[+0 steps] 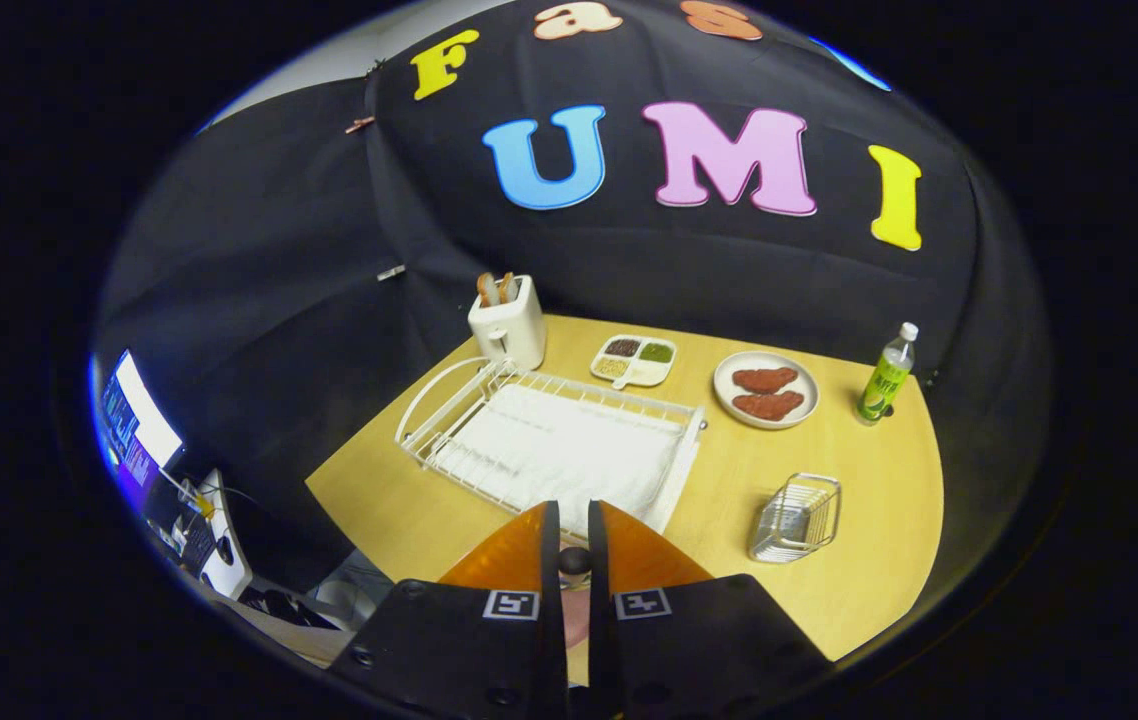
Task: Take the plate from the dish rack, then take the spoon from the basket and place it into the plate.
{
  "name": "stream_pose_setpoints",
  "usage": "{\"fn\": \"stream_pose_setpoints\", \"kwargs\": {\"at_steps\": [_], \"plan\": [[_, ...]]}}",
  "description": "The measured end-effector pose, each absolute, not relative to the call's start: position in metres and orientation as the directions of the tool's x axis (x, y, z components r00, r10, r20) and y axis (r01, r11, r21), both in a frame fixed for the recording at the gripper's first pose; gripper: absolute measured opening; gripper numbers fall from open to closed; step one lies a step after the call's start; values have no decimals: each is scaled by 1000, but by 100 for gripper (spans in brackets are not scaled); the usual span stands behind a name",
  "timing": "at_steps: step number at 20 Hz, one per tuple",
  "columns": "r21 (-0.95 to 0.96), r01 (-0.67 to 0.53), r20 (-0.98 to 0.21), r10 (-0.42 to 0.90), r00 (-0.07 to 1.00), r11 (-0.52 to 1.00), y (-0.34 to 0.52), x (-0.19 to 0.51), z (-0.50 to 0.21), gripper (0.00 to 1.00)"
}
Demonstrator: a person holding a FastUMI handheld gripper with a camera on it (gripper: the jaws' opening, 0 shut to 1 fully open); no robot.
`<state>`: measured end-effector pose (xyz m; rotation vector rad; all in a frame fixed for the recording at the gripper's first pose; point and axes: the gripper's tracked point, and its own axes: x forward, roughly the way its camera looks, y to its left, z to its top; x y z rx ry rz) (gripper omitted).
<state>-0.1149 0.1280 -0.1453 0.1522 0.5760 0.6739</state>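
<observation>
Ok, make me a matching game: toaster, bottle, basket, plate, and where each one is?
1 toaster, 2 bottle, 3 basket, 4 plate.
a: beside the dish rack, nearest the fingers.
b: holds two brown pieces.
c: behind the dish rack.
d: upright, beside the plate.
Pairs: 1c, 2d, 3a, 4b.
The fingers sit almost together, just before the dish rack.

A white wire dish rack [549, 440] lies on the wooden surface [729, 480] just ahead of the hand-held gripper [574, 520], whose fingers stand nearly closed with a thin gap. A small wire basket [797, 518] stands apart to the rack's right. A white plate [765, 389] carrying two brown pieces sits beyond the basket.
</observation>
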Motion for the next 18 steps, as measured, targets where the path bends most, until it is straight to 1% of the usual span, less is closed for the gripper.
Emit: {"fn": "stream_pose_setpoints", "kwargs": {"at_steps": [4, 7, 10, 11, 13, 18], "plan": [[295, -599, -492, 655, 573, 745, 165, -127, -192, 13], [304, -623, -485, 680, 550, 721, 193, -129, -214, 13], [298, -655, -443, 709, 549, 694, 213, -126, -223, 13], [296, -661, -403, 717, 568, 690, 216, -121, -216, 13], [300, -670, -404, 726, 556, 679, 215, -121, -220, 13], [287, -717, -471, 745, 472, 635, 195, -152, -239, 13]]}}
